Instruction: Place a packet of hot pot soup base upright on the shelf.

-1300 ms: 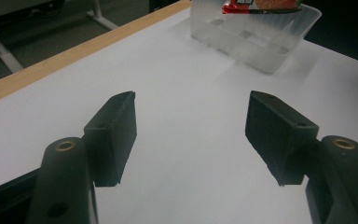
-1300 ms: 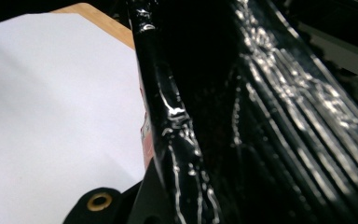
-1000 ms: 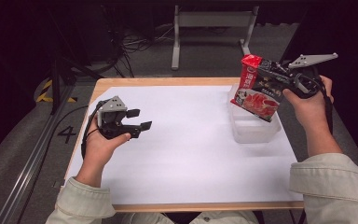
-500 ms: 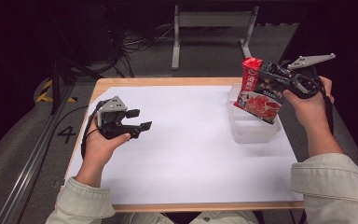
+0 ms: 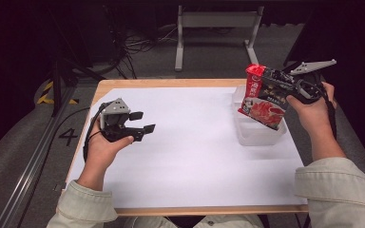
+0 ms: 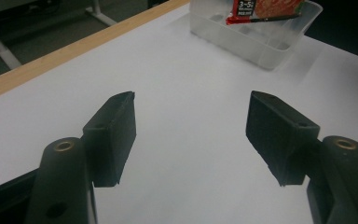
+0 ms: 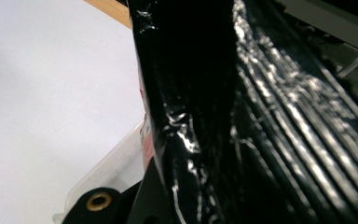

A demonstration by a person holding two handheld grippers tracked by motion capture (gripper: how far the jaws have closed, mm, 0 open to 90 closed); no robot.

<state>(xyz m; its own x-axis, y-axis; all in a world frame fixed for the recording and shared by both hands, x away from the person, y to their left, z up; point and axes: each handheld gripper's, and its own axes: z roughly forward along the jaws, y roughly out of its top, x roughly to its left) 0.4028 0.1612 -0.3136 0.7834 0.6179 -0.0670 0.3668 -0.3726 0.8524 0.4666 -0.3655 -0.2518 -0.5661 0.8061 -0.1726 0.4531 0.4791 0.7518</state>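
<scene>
Right tool (image 5: 281, 81) is up on the far right side, clamped on a red and black snack packet (image 5: 264, 97), and the packet hangs tilted above a clear plastic tub (image 5: 259, 135), its lower edge at about the level of the tub's rim. In the right gripper view the packet's shiny black back (image 7: 242, 116) crowds the lens, crinkled and glossy, with a sliver of the tub's rim (image 7: 105, 170) down at lower left. The right hand (image 5: 313, 109) grips the tool from behind, the grey three-cornered plate sticking out on top.

Over on the other side, the left tool (image 5: 140, 122) sits low above the white sheet (image 5: 185, 156) that covers the counter (image 5: 171, 83), jaws spread wide with nothing between them. The left gripper view confirms it: both black pads (image 6: 116, 135) stand well apart over bare white surface, and the tub (image 6: 261, 39) shows far off at the top, the packet's bottom edge (image 6: 261, 11) dipping over it. The left hand (image 5: 102, 147) cradles that tool from underneath, well apart from the tub.
</scene>
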